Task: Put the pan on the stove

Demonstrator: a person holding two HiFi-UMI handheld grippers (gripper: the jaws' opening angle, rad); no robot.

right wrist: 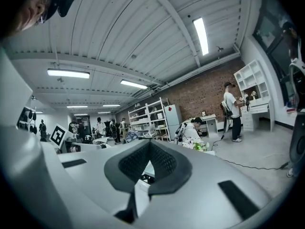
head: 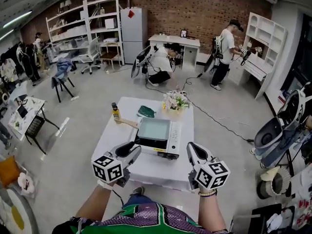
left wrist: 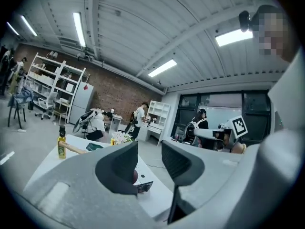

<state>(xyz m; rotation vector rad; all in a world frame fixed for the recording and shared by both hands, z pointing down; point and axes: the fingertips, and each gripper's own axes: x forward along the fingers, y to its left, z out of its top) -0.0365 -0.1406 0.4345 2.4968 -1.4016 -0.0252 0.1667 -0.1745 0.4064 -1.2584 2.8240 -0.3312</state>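
A white worktop (head: 146, 169) fills the middle of a large workshop room, seen from above. Near its centre sits a stove (head: 174, 139), a white box with a dark top and a control strip along its right side. A shallow square pan (head: 155, 129) with a pale green-grey inside appears to rest on top of the stove. Whether it sits fully flat there cannot be told. Its wooden handle (head: 127, 123) sticks out toward 10 o'clock, over the bare worktop.

The person holds one tool in each hand at the near edge of the worktop. The left tool (head: 132, 151) is at 7 o'clock from the pan, close to the stove's near left corner but not touching it. Its jaws stand wide apart with nothing between them, as the left gripper view shows (left wrist: 149, 147). The right tool (head: 194, 152) is at 5 o'clock from the pan, just beside the stove's near right corner. Its jaws are closed tip to tip and hold nothing, as the right gripper view shows (right wrist: 149, 144). The pan lies between the two tools and a little beyond them, with neither one in contact with it.

Beyond the handle, at 10 o'clock from the pan, stands a small yellow bottle (head: 115, 111). A dark green object (head: 146, 112) lies at 11 o'clock, and a bunch of flowers (head: 175, 101) stands at 1 o'clock.
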